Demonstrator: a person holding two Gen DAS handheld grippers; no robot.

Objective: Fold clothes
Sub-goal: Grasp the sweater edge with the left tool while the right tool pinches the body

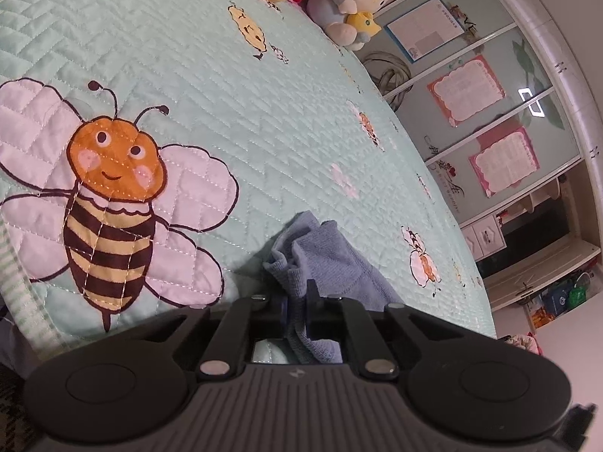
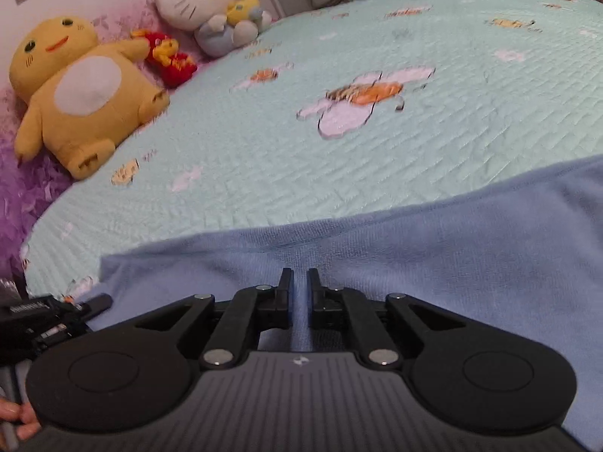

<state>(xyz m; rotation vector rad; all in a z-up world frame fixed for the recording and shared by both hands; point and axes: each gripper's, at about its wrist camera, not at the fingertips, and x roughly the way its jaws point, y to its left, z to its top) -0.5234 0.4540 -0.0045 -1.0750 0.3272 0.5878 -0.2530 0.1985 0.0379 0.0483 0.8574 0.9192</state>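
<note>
A blue garment (image 1: 328, 260) lies bunched on the pale green quilt (image 1: 226, 94). My left gripper (image 1: 297, 293) is shut on a fold of it, and the cloth runs back between the fingers. In the right wrist view the same blue garment (image 2: 452, 248) spreads wide across the near part of the bed. My right gripper (image 2: 300, 282) is nearly closed over the cloth; a narrow gap shows between its fingers, and whether it pinches the cloth is unclear. The left gripper also shows at the left edge of that view (image 2: 56, 312).
Plush toys stand at the head of the bed: a yellow duck (image 2: 79, 90), a white cat (image 2: 196, 0) and a small red toy (image 2: 169, 56). A wardrobe with pink posters (image 1: 486, 120) stands beside the bed. The quilt shows a large bee print (image 1: 109, 203).
</note>
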